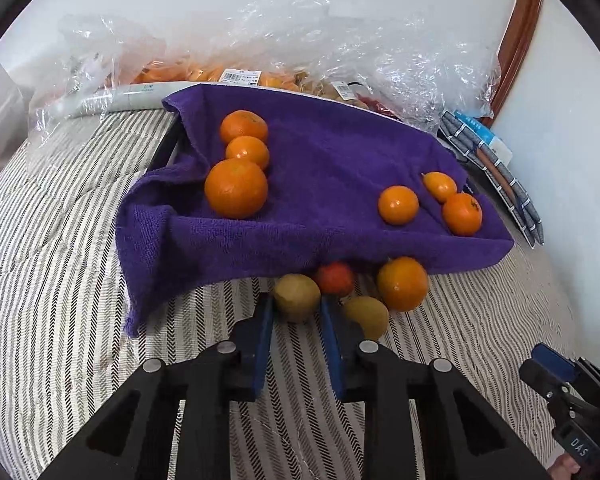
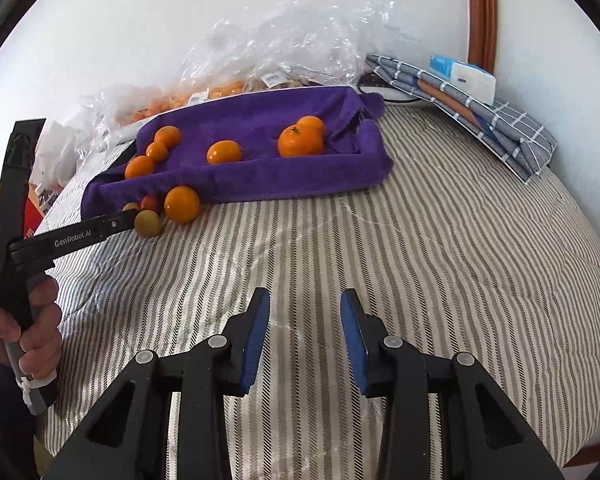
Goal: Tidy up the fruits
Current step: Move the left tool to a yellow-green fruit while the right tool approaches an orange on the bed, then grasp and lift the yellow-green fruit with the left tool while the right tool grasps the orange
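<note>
A tray draped with a purple towel (image 1: 328,168) sits on the striped bedcover (image 2: 420,260). It holds six oranges: three in a row at its left (image 1: 236,188) and three at its right (image 1: 398,205). Only a dark corner of the tray itself shows.

Loose on the bedcover, against the towel's near edge: one orange (image 1: 402,284), one red fruit (image 1: 335,278) partly under the towel's hem, and two yellow-green fruits.

Left gripper (image 1: 296,304): jaws closed on the nearer yellow-green fruit (image 1: 296,298). The other (image 1: 367,316) lies just right of the jaws.

Right gripper (image 2: 305,312): jaws narrowly parted, holding nothing, above bare bedcover.

Clear plastic bags (image 1: 340,56) behind the tray hold fruit, type indistinct. Folded checked cloth (image 2: 480,112) is near the wall.
</note>
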A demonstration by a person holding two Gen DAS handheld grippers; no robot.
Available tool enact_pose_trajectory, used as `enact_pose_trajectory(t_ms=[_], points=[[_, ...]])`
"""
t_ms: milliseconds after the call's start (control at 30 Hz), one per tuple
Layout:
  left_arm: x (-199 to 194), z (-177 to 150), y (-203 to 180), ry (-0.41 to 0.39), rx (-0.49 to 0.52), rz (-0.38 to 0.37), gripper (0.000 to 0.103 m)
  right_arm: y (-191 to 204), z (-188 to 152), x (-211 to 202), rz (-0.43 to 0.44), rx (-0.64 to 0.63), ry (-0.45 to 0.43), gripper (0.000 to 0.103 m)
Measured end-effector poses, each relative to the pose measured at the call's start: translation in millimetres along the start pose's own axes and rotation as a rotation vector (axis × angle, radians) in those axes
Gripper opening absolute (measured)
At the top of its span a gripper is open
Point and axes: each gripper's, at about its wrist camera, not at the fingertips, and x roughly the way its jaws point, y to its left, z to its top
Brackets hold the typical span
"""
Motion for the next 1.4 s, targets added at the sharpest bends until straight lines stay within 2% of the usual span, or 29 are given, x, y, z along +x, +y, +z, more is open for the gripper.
enact_pose_trajectory(t_ms=[233,367,433,567,700,1100,1133,1400], points=[[-20,-7,26,-0.01,-0.006,0.055,0.023,26,10,16,0.039,-0.048,0.006,0.037],[-30,-11,53,-0.024,-0.048,0.07,0.023,39,24,33,0.079,-0.045,0.024,0.037],[-32,-14,66,-0.033,-0.077,0.066,0.023,46,33,39,0.116,-0.041,0.022,0.037],[-34,-15,80,-0.041,-0.125,0.011,0.023,63,47,47,0.151,-0.057,0.009,0.037],[-34,-16,81,-0.045,-0.123,0.003,0.023,80,57,55,0.136,-0.102,-0.013,0.037],[-38,-20,89,-0.053,-0.186,-0.045,0.023,93,66,89,0.173,-0.108,0.054,0.037],[-38,-20,89,-0.053,-0.188,-0.046,0.023,94,65,90,0.169,-0.108,0.054,0.035],[-43,-21,88,-0.069,-0.181,-0.045,0.023,81,57,65,0.157,-0.083,0.004,0.034]])
